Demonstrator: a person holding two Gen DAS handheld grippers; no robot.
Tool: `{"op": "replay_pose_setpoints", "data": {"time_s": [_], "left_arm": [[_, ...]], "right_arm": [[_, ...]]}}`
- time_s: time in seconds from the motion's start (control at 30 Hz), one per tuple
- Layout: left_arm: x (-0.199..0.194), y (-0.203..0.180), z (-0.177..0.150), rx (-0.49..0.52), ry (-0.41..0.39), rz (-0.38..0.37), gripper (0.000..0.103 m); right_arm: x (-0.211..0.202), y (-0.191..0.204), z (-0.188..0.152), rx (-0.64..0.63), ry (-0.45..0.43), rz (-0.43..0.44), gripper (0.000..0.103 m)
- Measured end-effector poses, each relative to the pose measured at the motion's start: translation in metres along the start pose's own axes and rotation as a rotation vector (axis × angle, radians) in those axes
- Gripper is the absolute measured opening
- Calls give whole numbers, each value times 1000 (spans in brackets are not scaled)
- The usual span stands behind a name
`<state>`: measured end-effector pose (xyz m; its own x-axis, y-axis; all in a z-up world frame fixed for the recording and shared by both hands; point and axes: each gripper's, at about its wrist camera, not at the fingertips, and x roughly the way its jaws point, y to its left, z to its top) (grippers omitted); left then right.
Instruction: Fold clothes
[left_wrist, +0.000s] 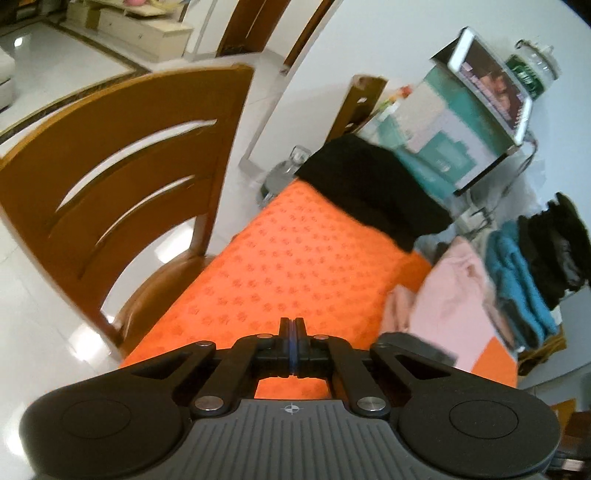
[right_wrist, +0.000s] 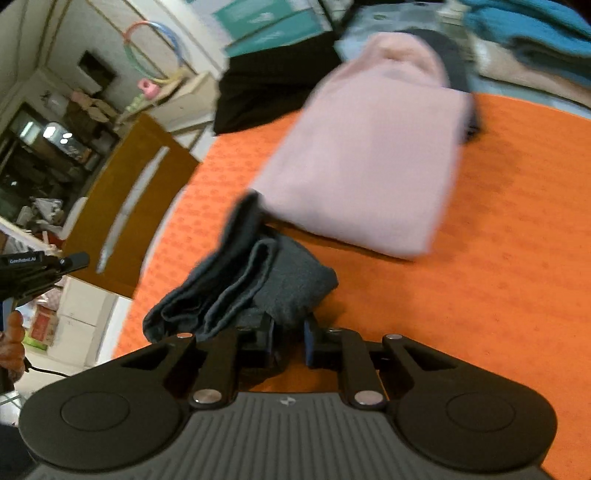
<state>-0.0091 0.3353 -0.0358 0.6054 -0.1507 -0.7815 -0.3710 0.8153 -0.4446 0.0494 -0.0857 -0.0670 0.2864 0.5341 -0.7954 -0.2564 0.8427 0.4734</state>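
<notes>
**Grey piece in right jaws, pink fold beyond**

Nearest us, our right gripper (right_wrist: 288, 341) has its jaws narrowed on a bunched grey garment (right_wrist: 251, 284), layers slumping left toward the mat's left edge. Our left gripper (left_wrist: 292, 332) hangs over the orange mat (left_wrist: 280, 266) with jaws pressed together, nothing between them.

Mid-mat: a pink garment (right_wrist: 373, 162) lies as a flat rectangle, its near corner just beside the grey one. Far edge: a black garment (left_wrist: 373, 184); far right, a stack of teal and dark clothes (left_wrist: 532, 266).

Risks, as we judge them: the grip takes only part of the bundle, so loose layers may spill or unfold; dragging grey could snag pink's corner.

Room: bare mat lies right of the grey piece. A chair (left_wrist: 122, 192) crowds the left edge, and the mat drops off there.
</notes>
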Motion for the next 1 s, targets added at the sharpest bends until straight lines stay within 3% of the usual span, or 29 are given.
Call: {"op": "replay_pose_setpoints", "data": {"time_s": [0.17,0.27,0.37,0.53,0.67,0.8,1.0], "left_arm": [[13,-4,-16,13,79,-35,3],[19,-16,-25,41,123,-72,4],[24,-28,-32,75,154,-99,6],[27,-46,-38,118,174,-131,31],[26,-55,-40,137,177,-154,40],[28,-60,-43,154,187,-163,48],[39,-60,-52,161,224,-153,51]], "right_arm": [[-46,-38,-13,38,-2,-44,16],[-66,-45,-16,58,-38,-24,16],[-61,-33,-8,60,-63,27,16],[-37,2,1,29,-71,129,15],[-19,18,6,29,-73,168,15],[-29,10,2,45,-83,133,15],[-66,-51,-21,121,-86,-39,15]]}}
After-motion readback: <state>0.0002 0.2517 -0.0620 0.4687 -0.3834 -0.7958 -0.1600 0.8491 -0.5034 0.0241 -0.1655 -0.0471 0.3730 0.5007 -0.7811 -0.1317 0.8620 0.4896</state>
